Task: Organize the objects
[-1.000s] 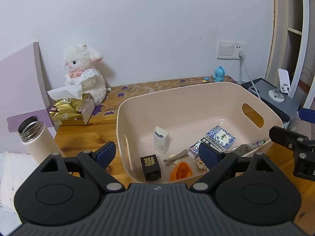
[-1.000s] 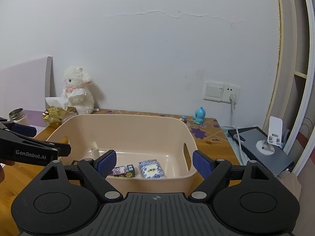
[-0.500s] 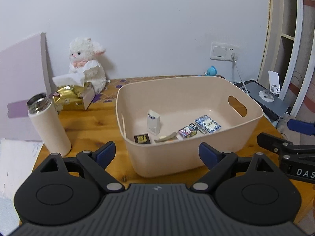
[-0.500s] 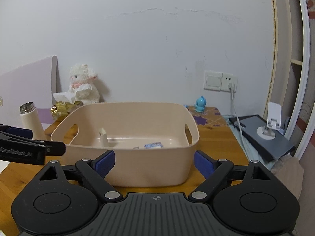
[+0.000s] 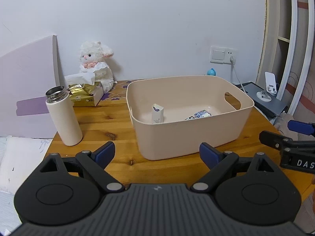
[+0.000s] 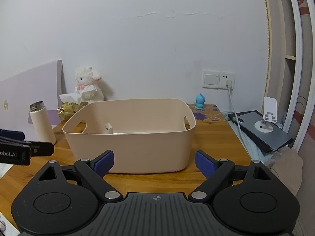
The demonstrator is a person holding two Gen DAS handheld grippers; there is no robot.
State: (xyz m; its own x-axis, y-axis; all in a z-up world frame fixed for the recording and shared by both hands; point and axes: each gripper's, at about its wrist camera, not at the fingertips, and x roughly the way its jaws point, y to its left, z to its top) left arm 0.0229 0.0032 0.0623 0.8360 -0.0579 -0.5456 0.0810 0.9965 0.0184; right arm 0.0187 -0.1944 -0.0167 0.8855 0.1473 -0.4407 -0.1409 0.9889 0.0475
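Tongs, both my left (image 5: 155, 153) and right (image 6: 154, 162), gape wide and empty before the beige bin (image 6: 130, 145) mid-desk (image 5: 110, 125).

One bin (image 5: 189, 137), one bottle (image 5: 64, 118), one plush lamb (image 5: 96, 63). One tissue pack (image 5: 85, 96). Three small boxes show in the bin.

Flask (image 5: 63, 118) left of bin (image 5: 189, 135) on table (image 5: 110, 125)
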